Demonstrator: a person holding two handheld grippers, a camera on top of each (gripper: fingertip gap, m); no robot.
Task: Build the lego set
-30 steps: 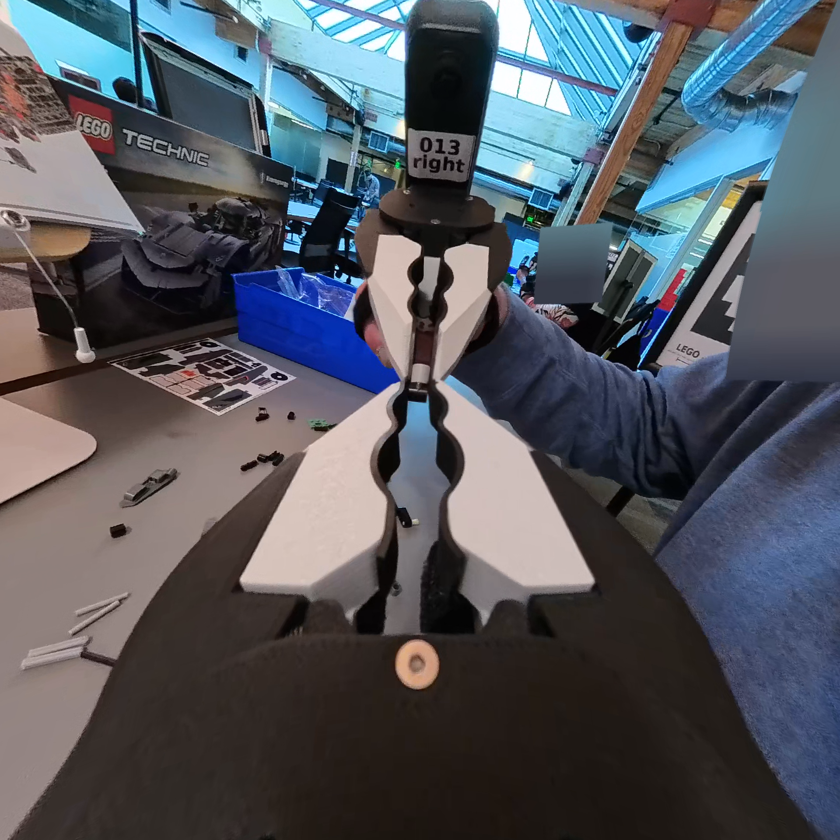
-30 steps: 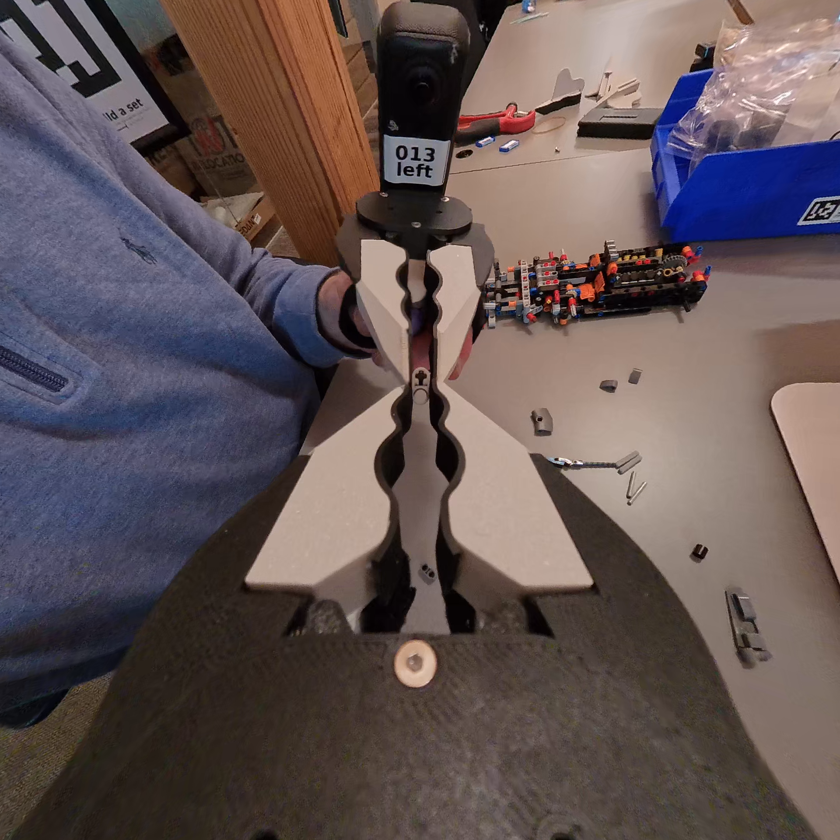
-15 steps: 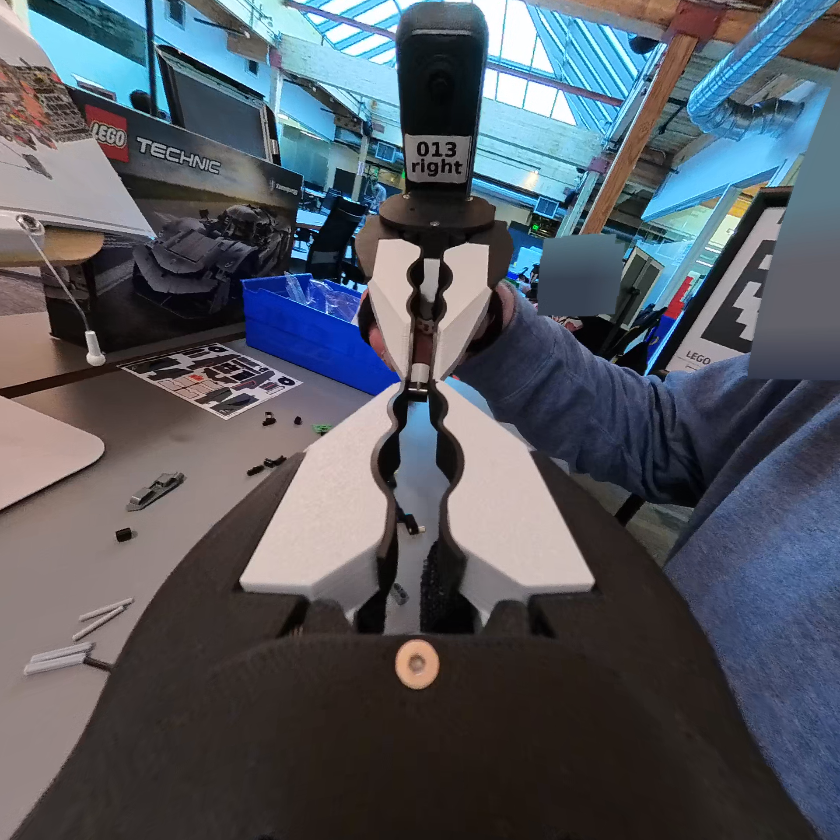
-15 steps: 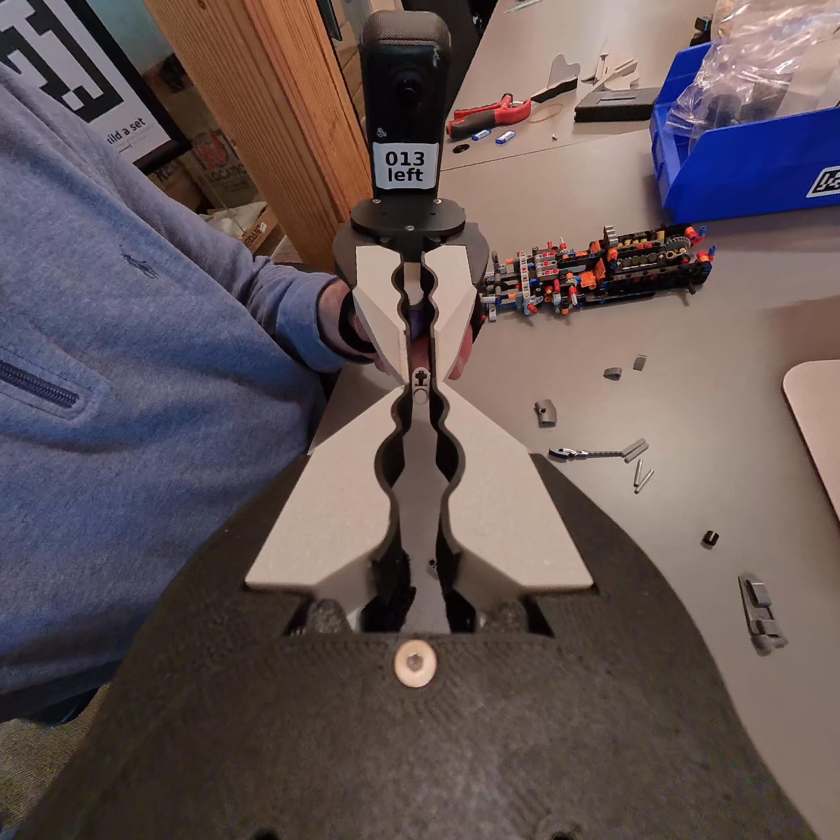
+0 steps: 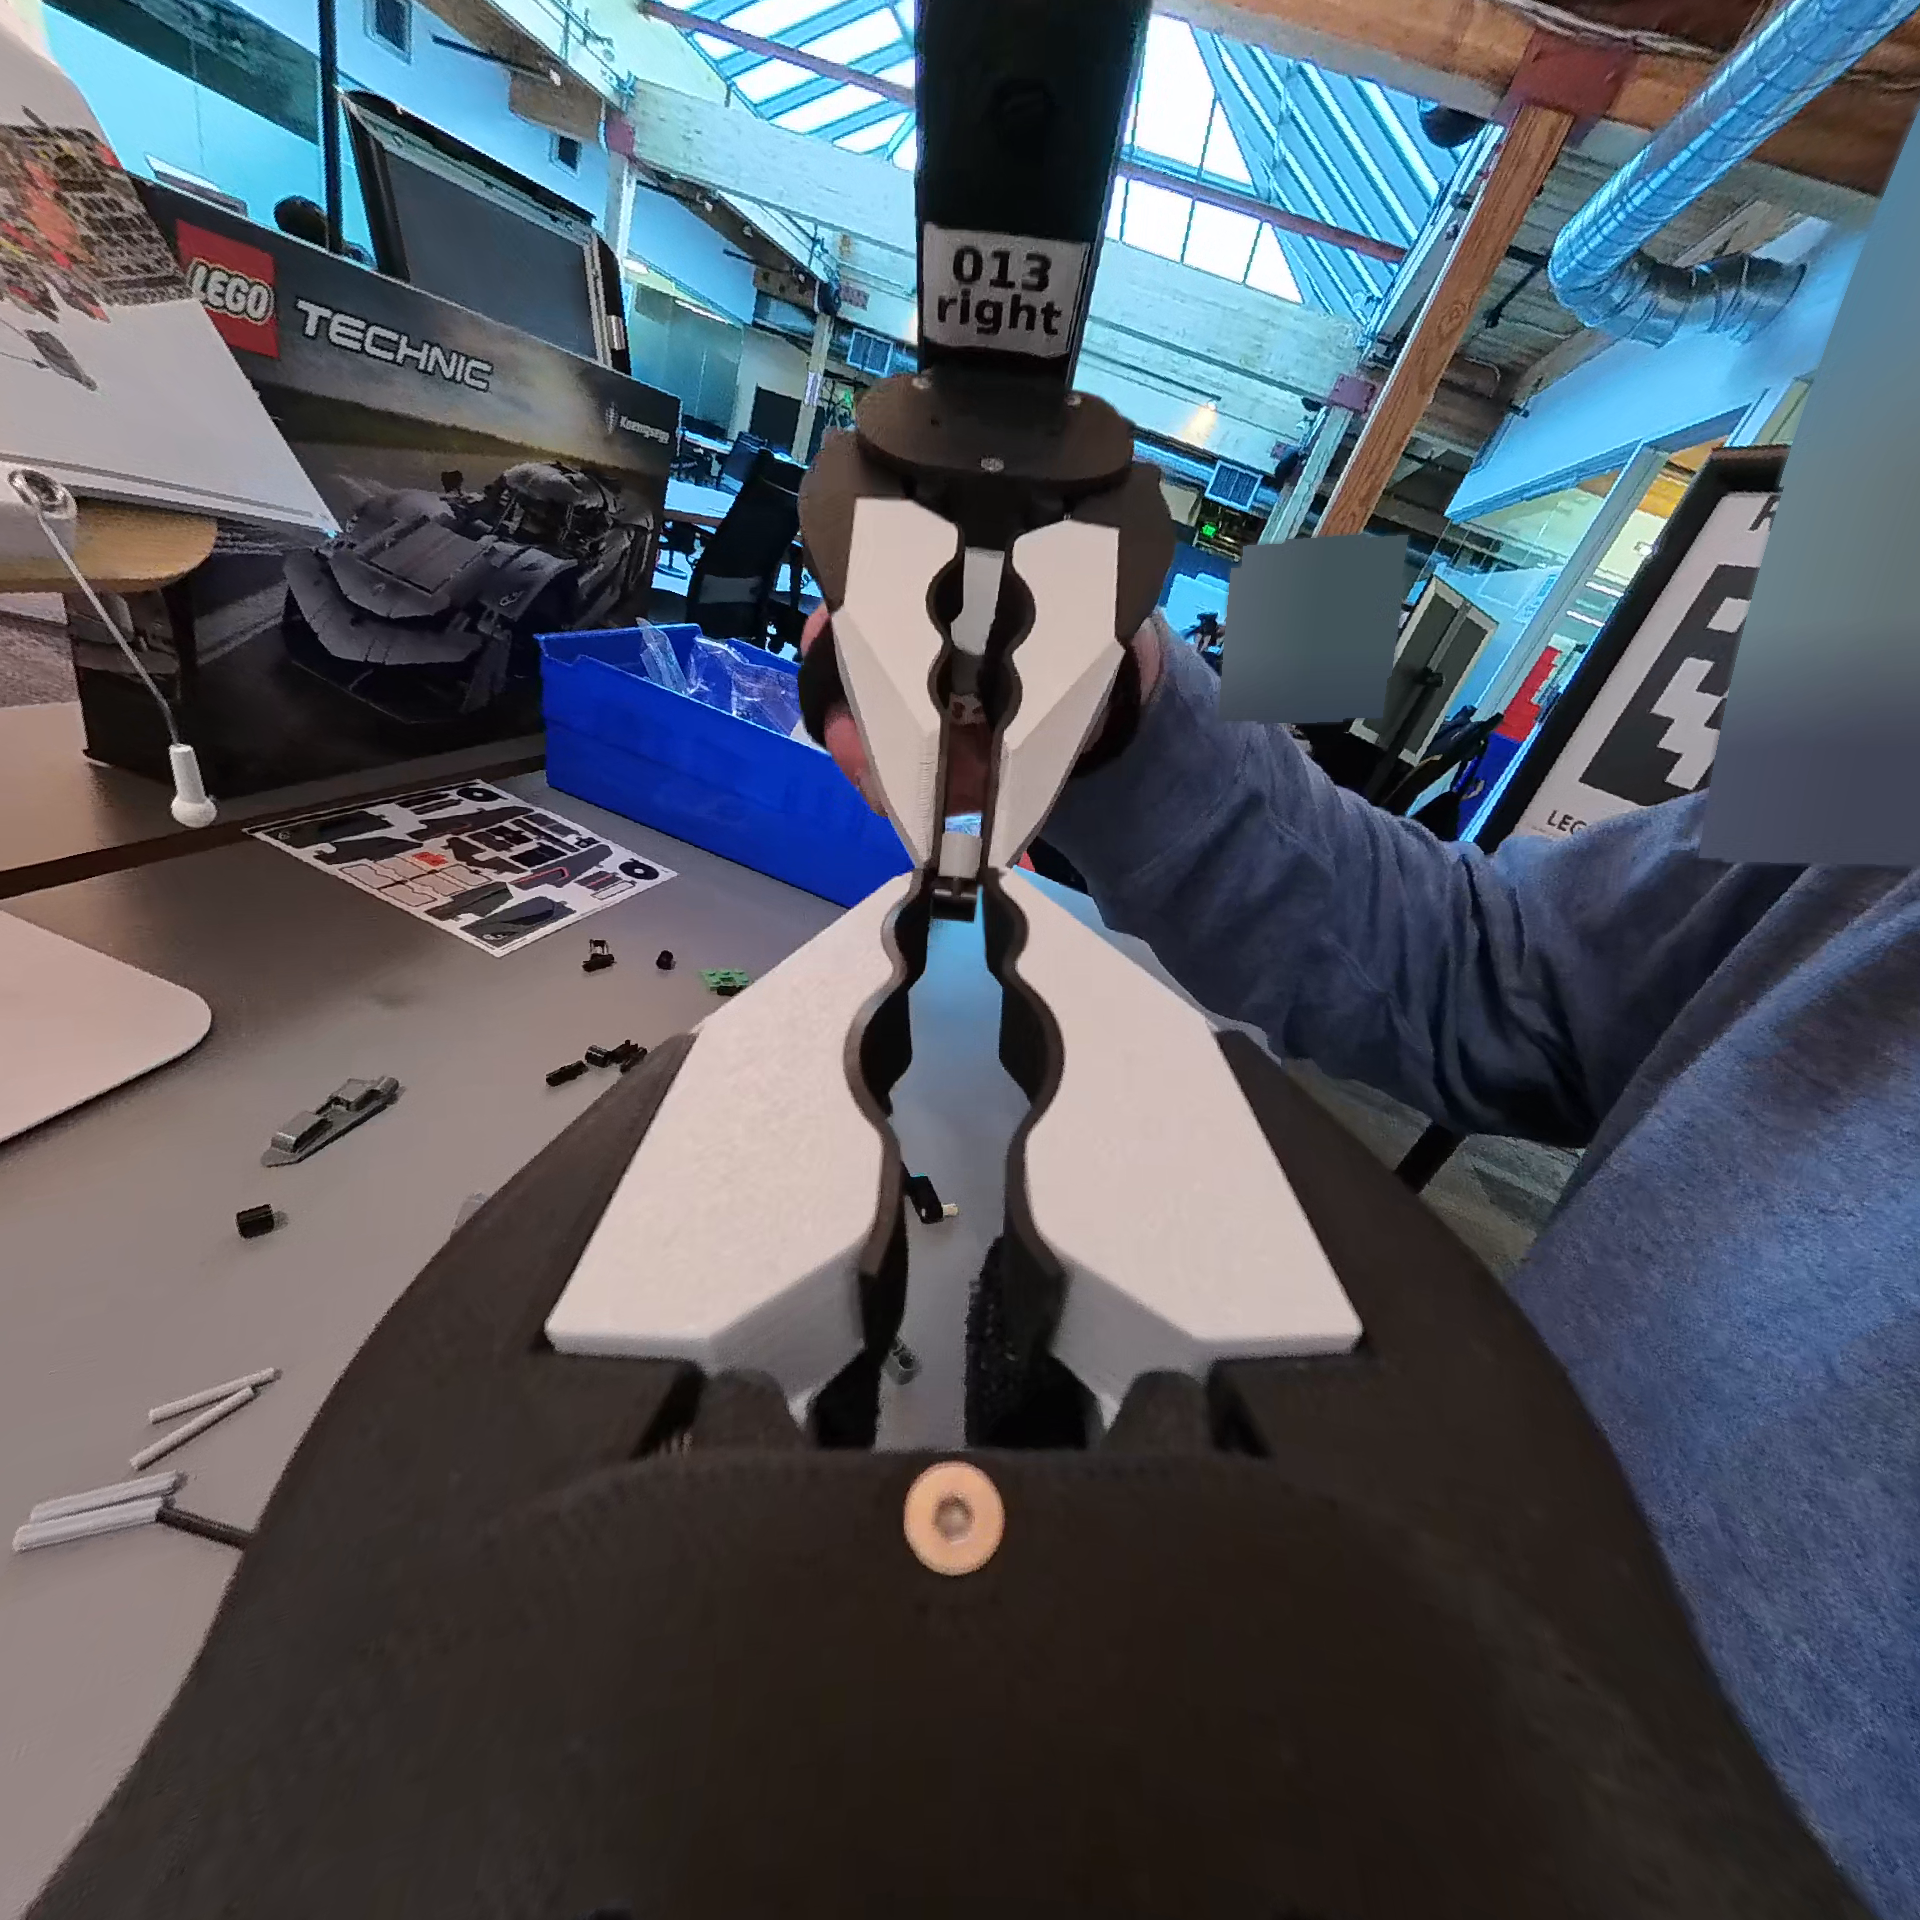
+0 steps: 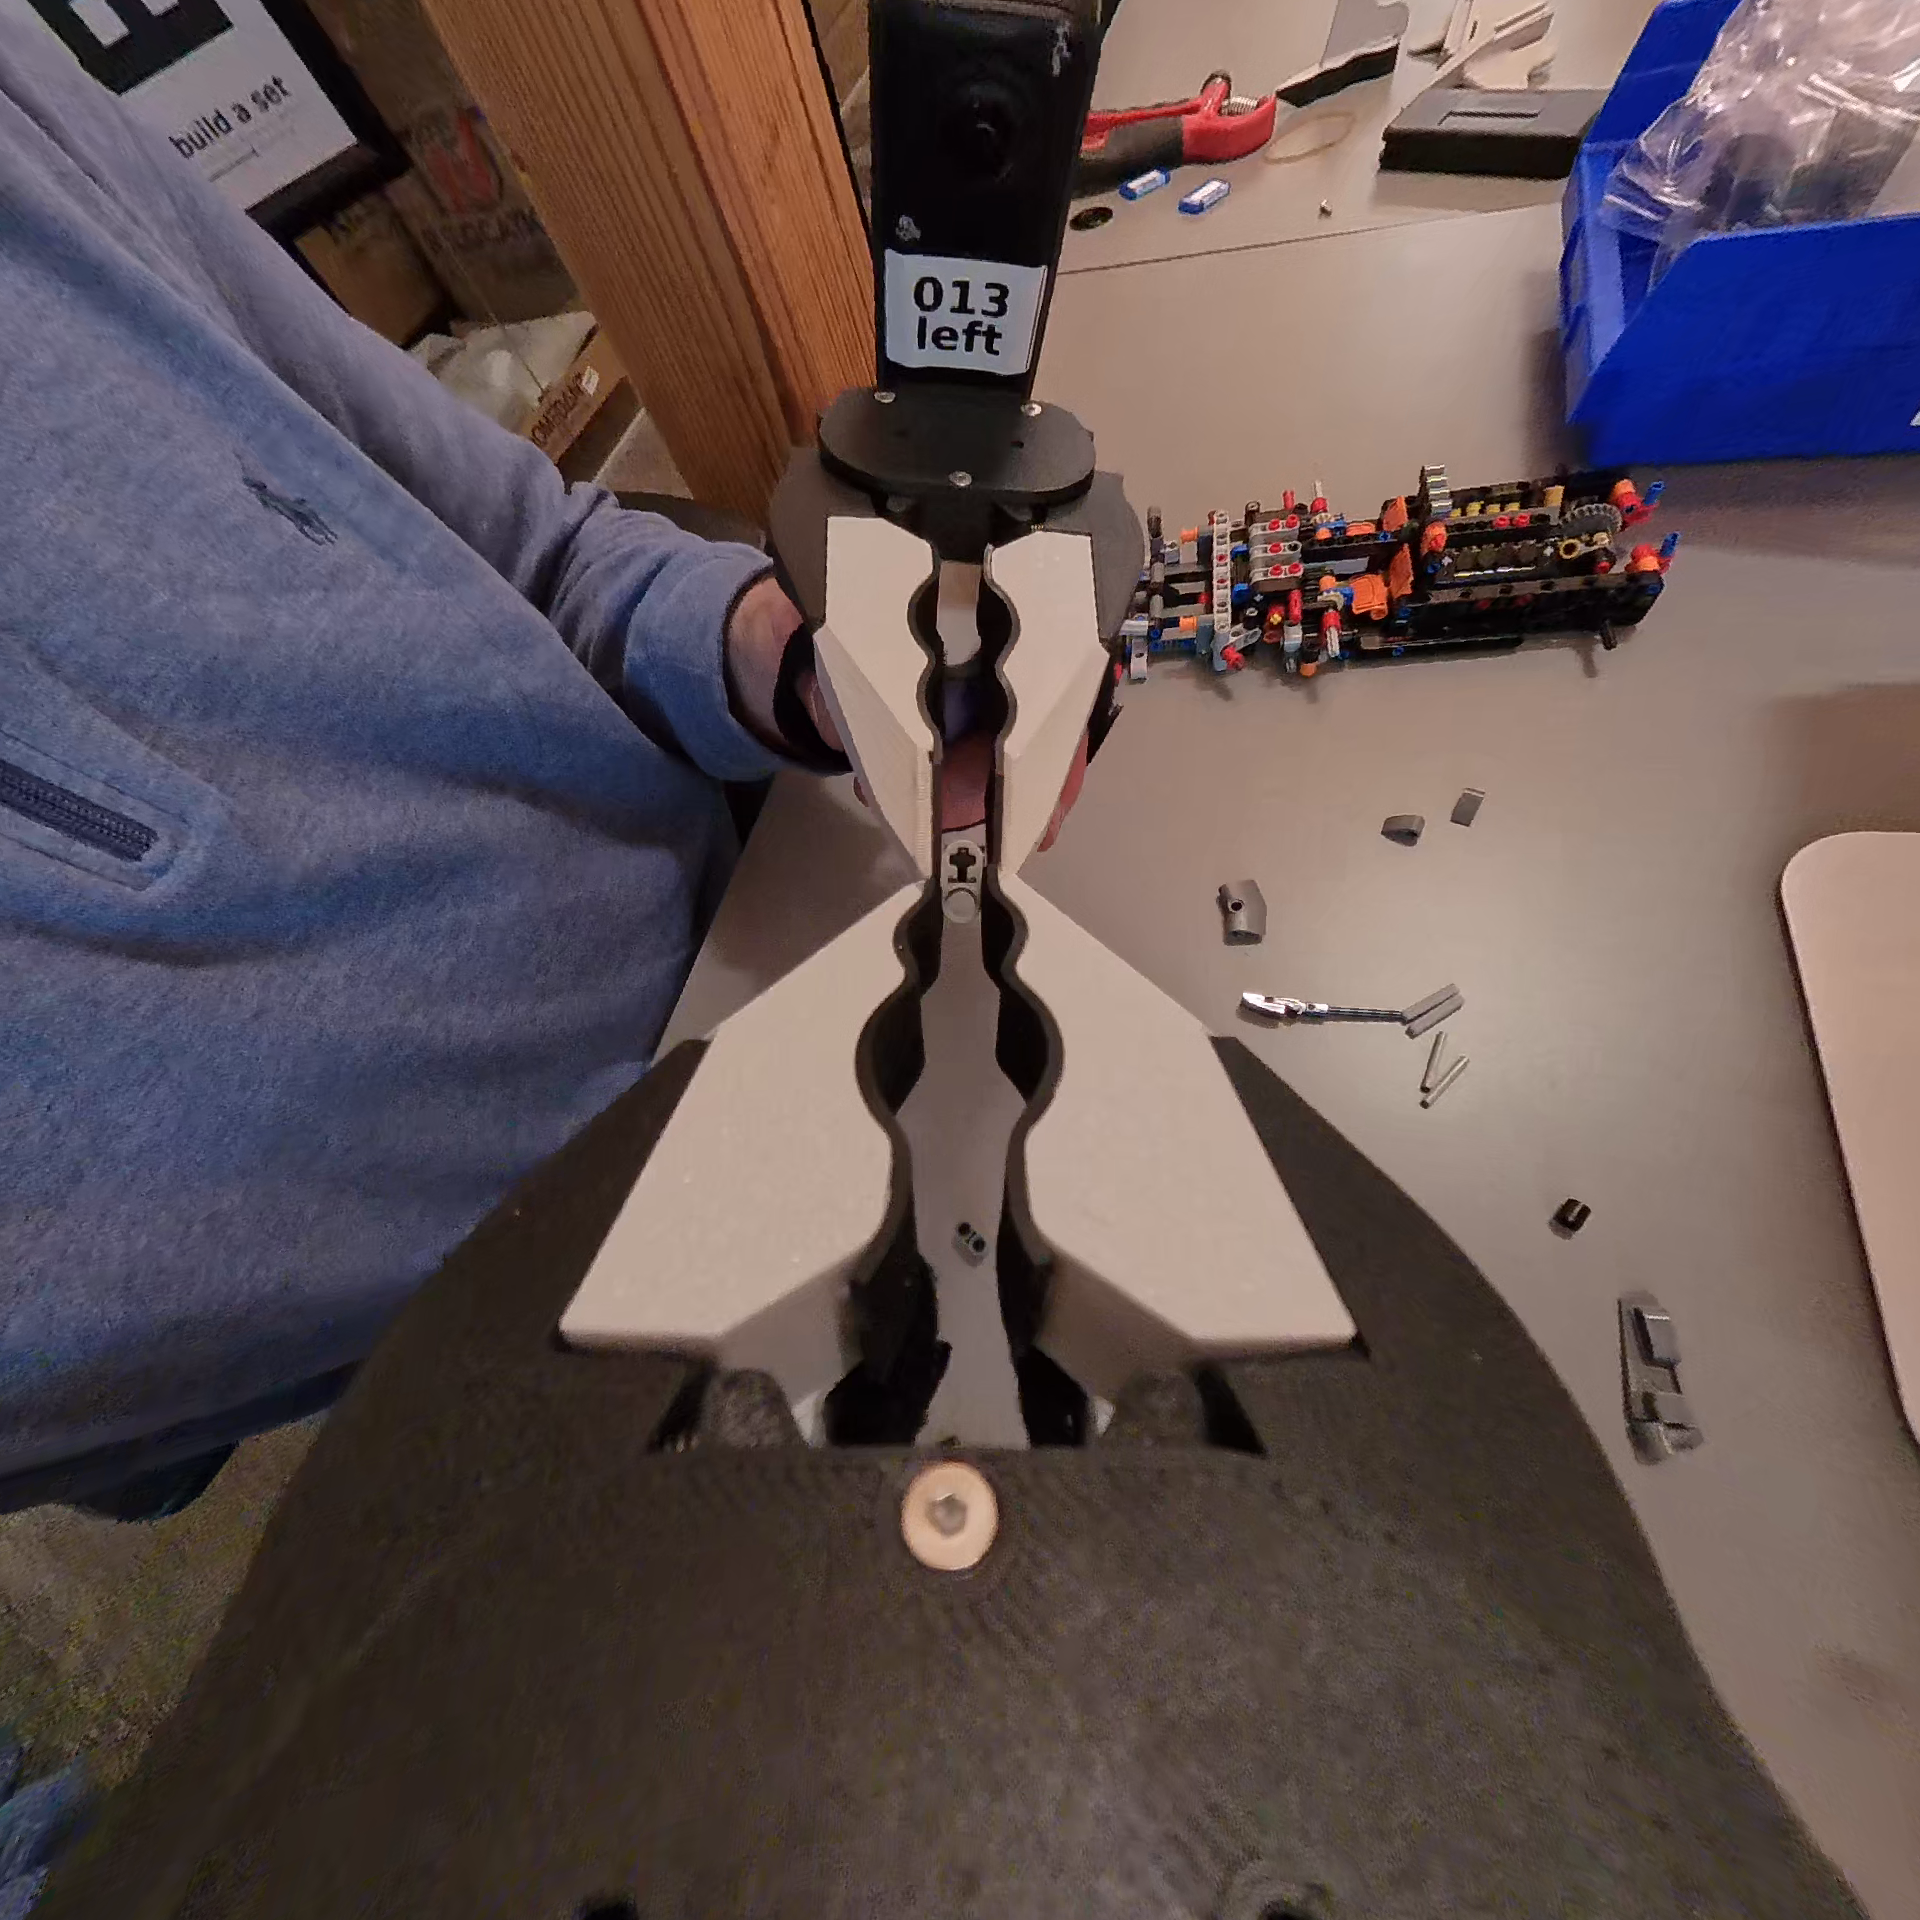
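lego pieces meet tip to tip above the table edge: left gripper pinches a small black pin, right gripper pinches a light grey connector. joining looks underway; next, a straight aligned push.

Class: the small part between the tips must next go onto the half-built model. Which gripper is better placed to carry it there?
Probably left: in the right wrist view the half-built model lies beside the left gripper, beyond the right gripper. Left pinches a black pin, right a grey piece.
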